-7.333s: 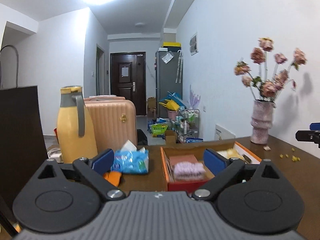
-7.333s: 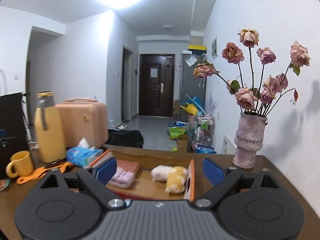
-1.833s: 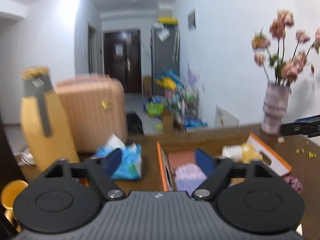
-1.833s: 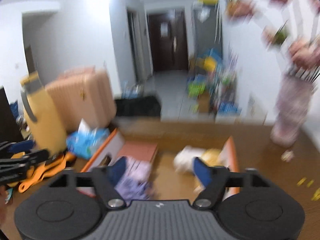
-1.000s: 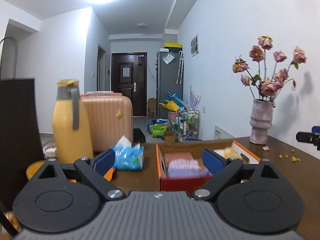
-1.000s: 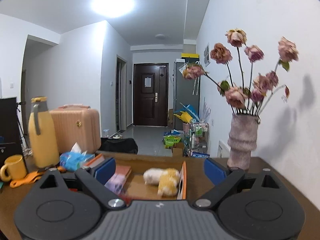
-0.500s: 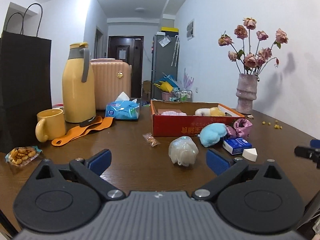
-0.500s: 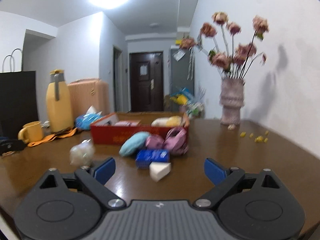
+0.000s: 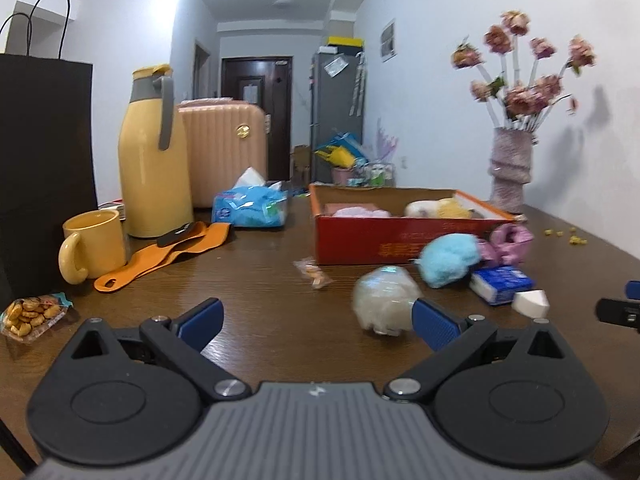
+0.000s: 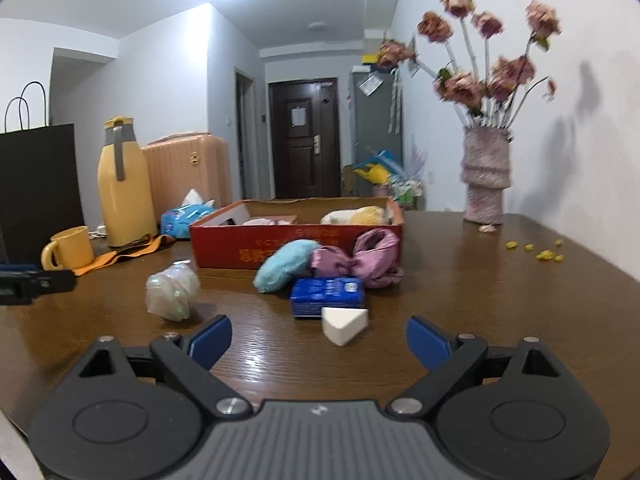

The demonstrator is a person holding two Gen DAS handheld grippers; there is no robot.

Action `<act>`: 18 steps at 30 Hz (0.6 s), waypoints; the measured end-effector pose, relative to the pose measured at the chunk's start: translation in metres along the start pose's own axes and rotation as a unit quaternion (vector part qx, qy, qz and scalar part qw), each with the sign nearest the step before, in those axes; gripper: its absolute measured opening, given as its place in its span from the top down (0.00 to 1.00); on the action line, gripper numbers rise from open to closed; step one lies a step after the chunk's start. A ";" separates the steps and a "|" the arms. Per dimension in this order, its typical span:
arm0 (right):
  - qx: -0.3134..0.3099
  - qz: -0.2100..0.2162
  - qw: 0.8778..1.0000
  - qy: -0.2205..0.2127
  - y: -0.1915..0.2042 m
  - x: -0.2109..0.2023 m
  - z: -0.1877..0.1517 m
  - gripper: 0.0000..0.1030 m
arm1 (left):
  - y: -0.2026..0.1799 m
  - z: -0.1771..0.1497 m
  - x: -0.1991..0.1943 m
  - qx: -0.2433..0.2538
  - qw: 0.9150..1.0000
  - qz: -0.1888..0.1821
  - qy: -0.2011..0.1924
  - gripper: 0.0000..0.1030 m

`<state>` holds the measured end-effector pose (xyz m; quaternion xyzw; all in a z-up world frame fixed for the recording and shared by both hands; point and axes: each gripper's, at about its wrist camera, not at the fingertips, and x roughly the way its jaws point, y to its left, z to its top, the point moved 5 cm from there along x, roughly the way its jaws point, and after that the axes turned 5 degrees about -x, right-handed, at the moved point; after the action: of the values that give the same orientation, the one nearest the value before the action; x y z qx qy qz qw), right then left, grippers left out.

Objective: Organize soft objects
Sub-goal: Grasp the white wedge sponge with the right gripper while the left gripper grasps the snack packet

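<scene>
Both grippers empty with jaws spread: left gripper point(image 9: 316, 318), right gripper point(image 10: 318, 338), whose jaws just narrowed slightly. Loose soft items lie on the worktop point(image 10: 500, 300) before the red cardboard box point(image 10: 296, 246). We'd take the white foam wedge point(image 10: 344, 322) first: squashy, so pinch its flat faces. Blue plush puff point(image 10: 286, 264) and satin scrunchie point(image 10: 372, 258) next.

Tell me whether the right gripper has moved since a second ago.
Yes. The right gripper has dropped and pulled back from the red box; a second ago its open jaws framed the box, and now they hover over bare table short of it.
</scene>
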<state>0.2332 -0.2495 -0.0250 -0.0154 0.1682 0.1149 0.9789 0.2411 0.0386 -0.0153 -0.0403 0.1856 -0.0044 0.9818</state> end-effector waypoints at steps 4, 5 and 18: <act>-0.020 -0.003 1.000 0.008 0.010 0.030 0.008 0.18 | 0.018 0.009 0.040 -0.005 1.000 0.016 0.024 0.24; -0.018 -0.010 1.000 0.018 0.008 0.042 0.010 0.19 | 0.022 0.011 0.051 -0.006 0.999 0.016 0.032 0.30; 0.016 -0.045 0.992 0.121 -0.020 0.126 -0.001 0.50 | 0.027 0.031 0.202 -0.042 0.987 -0.048 0.149 0.47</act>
<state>0.3535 -0.2415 -0.0680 -0.0208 0.2859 0.0654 0.9558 0.4405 0.0633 -0.0622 -0.0892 0.3278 -0.0502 0.9392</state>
